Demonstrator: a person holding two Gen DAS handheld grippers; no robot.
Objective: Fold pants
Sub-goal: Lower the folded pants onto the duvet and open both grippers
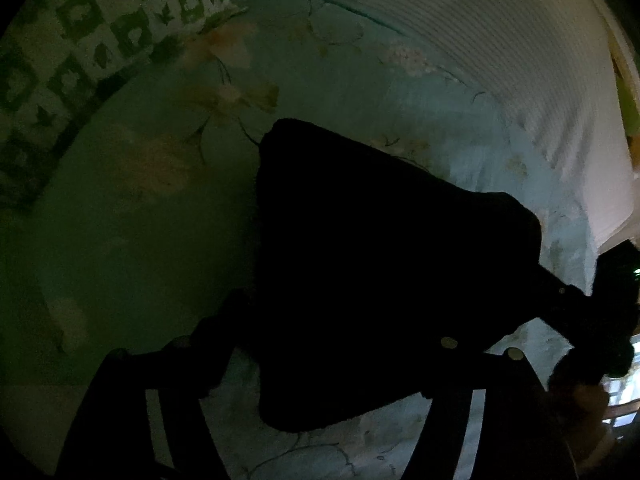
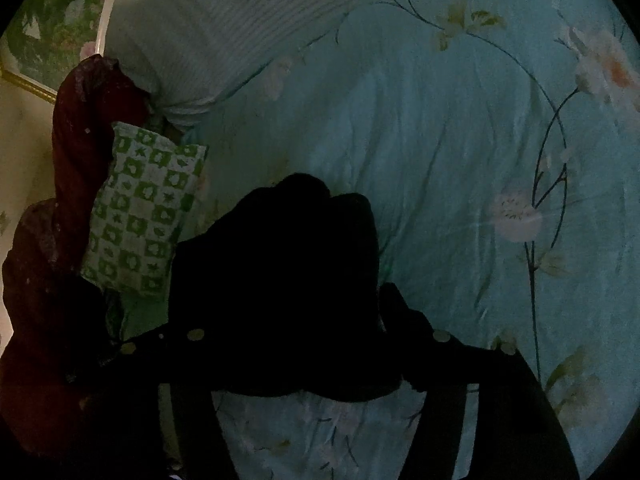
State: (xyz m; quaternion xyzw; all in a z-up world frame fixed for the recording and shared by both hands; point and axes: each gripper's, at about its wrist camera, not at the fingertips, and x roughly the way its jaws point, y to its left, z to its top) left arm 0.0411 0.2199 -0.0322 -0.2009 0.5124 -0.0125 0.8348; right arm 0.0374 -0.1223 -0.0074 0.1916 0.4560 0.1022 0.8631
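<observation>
The black pants (image 1: 360, 260) lie as a folded dark bundle on the teal flowered sheet (image 1: 140, 260). In the left wrist view my left gripper (image 1: 340, 328) stands over their near end. Its fingers (image 1: 180, 360) are spread wide, with the cloth lying between them. The right wrist view shows the same pants (image 2: 280, 272) between the widely spread fingers (image 2: 472, 344) of my right gripper (image 2: 296, 320), which looks open. The dim light hides exactly where the pads meet the fabric. The right gripper's dark body (image 1: 612, 300) shows at the right edge of the left wrist view.
A green-and-white checked pillow (image 2: 140, 216) lies at the left of the pants. A white ribbed pillow (image 1: 500, 60) lies along the far side. Dark red cloth (image 2: 80, 140) fills the left edge of the right wrist view. Bare sheet (image 2: 460, 140) spreads to the right.
</observation>
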